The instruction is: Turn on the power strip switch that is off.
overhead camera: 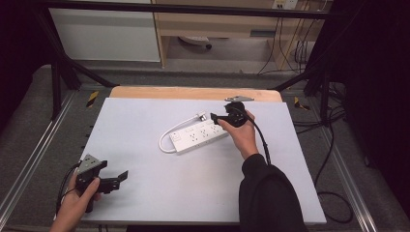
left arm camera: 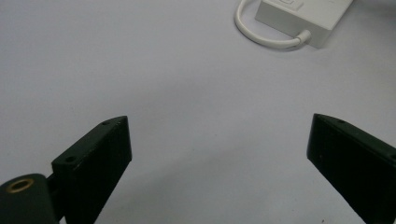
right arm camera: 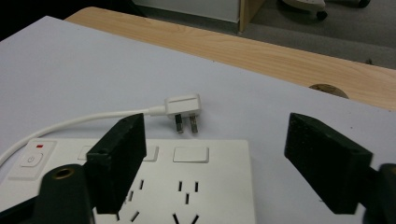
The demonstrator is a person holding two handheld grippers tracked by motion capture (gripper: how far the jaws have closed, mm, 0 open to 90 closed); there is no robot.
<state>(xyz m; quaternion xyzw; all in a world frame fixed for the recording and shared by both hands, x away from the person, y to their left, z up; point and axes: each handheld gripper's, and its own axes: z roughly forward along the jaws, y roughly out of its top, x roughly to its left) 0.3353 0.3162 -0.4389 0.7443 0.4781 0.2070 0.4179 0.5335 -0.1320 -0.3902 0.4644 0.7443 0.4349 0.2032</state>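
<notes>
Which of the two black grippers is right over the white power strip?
The right gripper, at the strip's far end. Its jaws stand open above the power strip, near the plug. The left gripper is open too, far off at the table's near corner.

light: even, overhead | surroundings: dark | shadows: soft | near jaws: slightly blurred

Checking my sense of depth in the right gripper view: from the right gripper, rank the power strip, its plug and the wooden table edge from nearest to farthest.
1. Power strip: right below the open right gripper, between its fingers.
2. Plug: just past the strip, lying on the white board, prongs toward the strip.
3. Wooden table edge: farthest, beyond the board.
</notes>
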